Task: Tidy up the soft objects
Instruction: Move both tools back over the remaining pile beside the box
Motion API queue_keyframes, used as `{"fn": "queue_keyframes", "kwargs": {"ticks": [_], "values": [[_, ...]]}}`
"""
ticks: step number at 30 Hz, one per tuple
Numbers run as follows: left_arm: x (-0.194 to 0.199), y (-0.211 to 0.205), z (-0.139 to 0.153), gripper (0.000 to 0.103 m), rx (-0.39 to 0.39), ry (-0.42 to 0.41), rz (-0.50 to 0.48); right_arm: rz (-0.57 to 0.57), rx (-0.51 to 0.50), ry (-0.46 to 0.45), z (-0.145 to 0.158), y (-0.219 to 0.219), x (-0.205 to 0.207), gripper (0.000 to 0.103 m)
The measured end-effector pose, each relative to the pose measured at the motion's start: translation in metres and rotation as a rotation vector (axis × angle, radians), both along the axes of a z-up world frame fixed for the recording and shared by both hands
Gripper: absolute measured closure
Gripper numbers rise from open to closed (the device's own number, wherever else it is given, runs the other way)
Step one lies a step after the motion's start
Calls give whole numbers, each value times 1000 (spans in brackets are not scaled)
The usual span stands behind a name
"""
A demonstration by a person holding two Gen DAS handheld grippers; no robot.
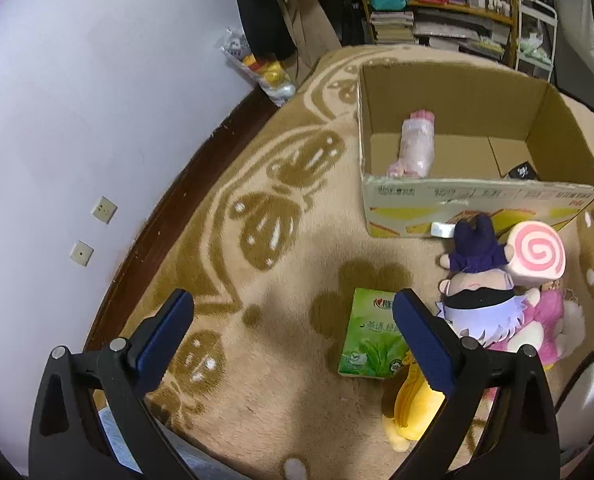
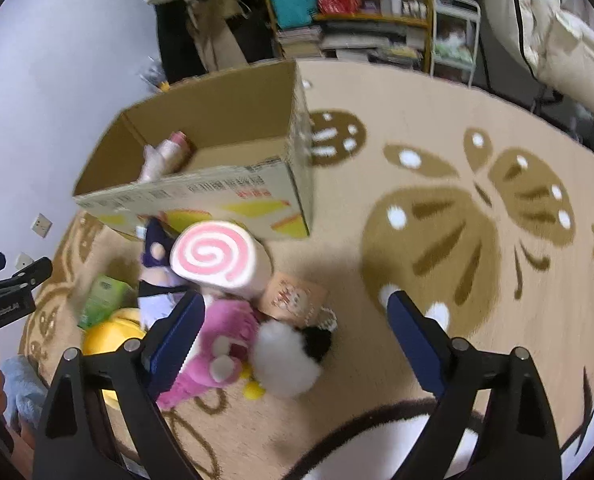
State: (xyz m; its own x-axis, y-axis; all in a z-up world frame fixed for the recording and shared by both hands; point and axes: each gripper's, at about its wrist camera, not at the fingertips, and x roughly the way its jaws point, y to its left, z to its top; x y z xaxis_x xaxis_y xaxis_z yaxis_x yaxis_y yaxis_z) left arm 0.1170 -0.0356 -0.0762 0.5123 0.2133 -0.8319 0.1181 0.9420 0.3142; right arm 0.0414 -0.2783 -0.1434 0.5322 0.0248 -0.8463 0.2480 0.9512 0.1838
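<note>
A heap of soft toys lies on the rug (image 2: 437, 92) just in front of the box (image 1: 477, 196), touching one another; the swirl roll (image 2: 217, 256) is a fat white cylinder with a pink spiral on its flat end, resting atop the heap by the box's front wall; the doll (image 1: 477, 292) beside it is plush, with pale lilac hair, a black band across the eyes and a dark purple outfit; the pink plush (image 2: 221, 340) is fuzzy, with white paws, and lies under the doll; a white pompom (image 2: 285, 360) of long fluffy fur with a black patch touches it; a smooth yellow plush (image 1: 413, 408) sits at the near edge of the heap; a small tan carton (image 2: 293, 296) with a printed cartoon figure lies behind the pompom.

The tissue pack (image 1: 371, 336) is a glossy green soft packet with leaf art and Chinese lettering too small to read, flat on the rug just left of the doll.

The box is open corrugated cardboard with yellow graphics and red and grey Chinese print on its front; inside, a pale pink plush bottle (image 1: 415, 144) leans in the left corner.

The rug is thick beige pile with brown flower motifs.

The left gripper (image 1: 293, 344) hangs released above the rug, its blue-padded fingers spread wide, empty; the right gripper (image 2: 293, 340) is likewise spread above the heap, grasping nothing.
</note>
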Motion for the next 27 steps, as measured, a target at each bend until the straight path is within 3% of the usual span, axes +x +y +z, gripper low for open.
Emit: {"fn": "queue_keyframes", "kwargs": {"ticks": [10, 27], "values": [[15, -6, -35, 4, 0, 107, 2, -9, 55, 149, -35, -8, 12, 26], [33, -9, -73, 4, -23, 219, 12, 3, 112, 261, -65, -13, 19, 27]]}}
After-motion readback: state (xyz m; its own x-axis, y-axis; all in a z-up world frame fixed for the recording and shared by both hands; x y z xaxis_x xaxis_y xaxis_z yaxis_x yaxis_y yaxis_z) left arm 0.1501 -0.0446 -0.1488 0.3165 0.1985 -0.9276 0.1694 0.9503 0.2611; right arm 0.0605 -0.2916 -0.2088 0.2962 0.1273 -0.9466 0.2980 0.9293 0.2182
